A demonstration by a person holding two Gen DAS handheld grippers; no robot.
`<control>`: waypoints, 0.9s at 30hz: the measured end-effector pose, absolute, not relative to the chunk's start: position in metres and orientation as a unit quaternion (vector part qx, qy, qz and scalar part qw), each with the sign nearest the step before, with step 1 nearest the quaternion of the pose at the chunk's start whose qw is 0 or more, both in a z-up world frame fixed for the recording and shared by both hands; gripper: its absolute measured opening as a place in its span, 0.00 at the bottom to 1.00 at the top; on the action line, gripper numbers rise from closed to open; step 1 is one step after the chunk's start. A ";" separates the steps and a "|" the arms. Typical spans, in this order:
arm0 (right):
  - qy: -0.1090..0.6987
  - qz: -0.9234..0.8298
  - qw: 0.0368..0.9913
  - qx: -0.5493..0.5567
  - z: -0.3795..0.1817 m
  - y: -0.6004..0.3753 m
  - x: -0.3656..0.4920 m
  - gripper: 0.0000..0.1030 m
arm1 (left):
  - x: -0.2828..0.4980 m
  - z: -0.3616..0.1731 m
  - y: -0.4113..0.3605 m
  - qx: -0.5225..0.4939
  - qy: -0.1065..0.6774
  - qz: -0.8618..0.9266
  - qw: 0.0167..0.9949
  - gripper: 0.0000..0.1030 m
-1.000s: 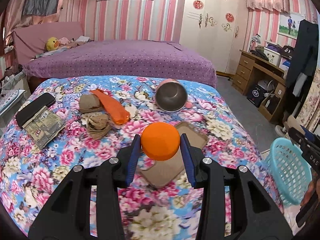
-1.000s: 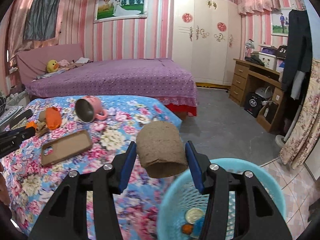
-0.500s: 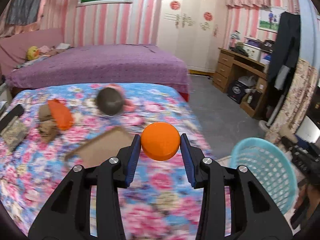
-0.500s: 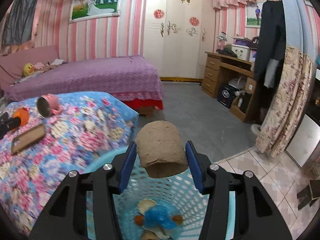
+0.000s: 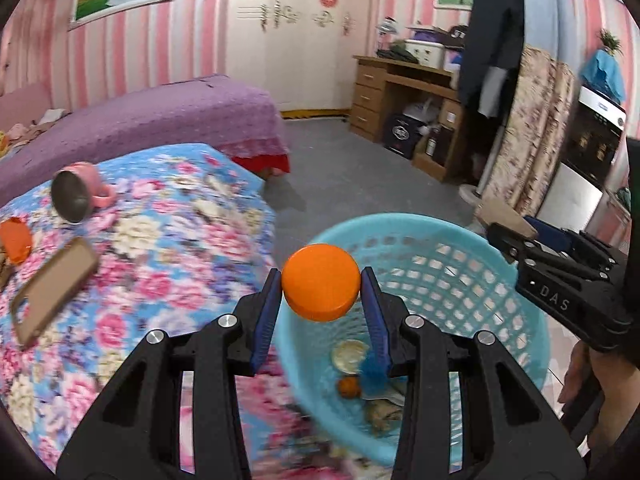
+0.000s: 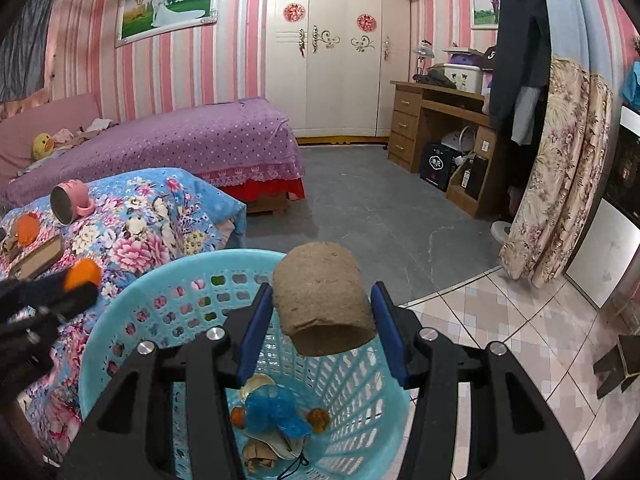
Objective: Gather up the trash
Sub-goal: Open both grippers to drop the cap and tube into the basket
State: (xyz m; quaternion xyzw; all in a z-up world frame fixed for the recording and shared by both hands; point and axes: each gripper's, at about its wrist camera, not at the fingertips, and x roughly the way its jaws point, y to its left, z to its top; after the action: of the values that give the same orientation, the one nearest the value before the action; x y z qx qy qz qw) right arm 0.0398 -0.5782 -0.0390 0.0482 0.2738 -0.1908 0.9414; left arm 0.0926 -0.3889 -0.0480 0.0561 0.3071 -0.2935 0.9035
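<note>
Orange cap (image 5: 321,282) pinched between the blue pads of the left gripper (image 5: 320,288), held in the air above the near rim of a light blue basket (image 5: 496,248). Brown cardboard tube (image 6: 323,297) clamped sideways in the right gripper (image 6: 324,320), open end toward the camera, poised over the same basket (image 6: 132,304). Inside the basket, at the bottom: a crumpled blue wrapper (image 6: 276,410), small orange pieces, a pale round lid (image 5: 349,354) and brownish scraps. Standing on the floor just beside a bed with a blue floral cover (image 5: 168,240). On that cover, well apart from the basket: a pink mug (image 5: 80,192) lying on its side, a flat brown phone case (image 5: 52,284), and another orange item (image 5: 15,240) at the left edge. Beyond, a second bed in purple (image 6: 192,140), a white wardrobe (image 6: 340,48), a wooden desk (image 6: 436,120) and pink striped walls. Right gripper also seen from the left wrist view at the far right edge, marked DAS.
</note>
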 end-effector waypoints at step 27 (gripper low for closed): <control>0.257 -0.201 0.943 0.065 -0.040 -0.580 0.037 0.50 | 0.130 -0.039 -0.346 0.040 0.298 -0.236 0.924 0.91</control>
State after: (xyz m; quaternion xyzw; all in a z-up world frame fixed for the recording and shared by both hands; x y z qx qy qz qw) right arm 0.0369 -0.5800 -0.0398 0.0651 0.2567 -0.2005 0.9432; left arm 0.1297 -0.3457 -0.0391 0.0400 0.2976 -0.2360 0.9242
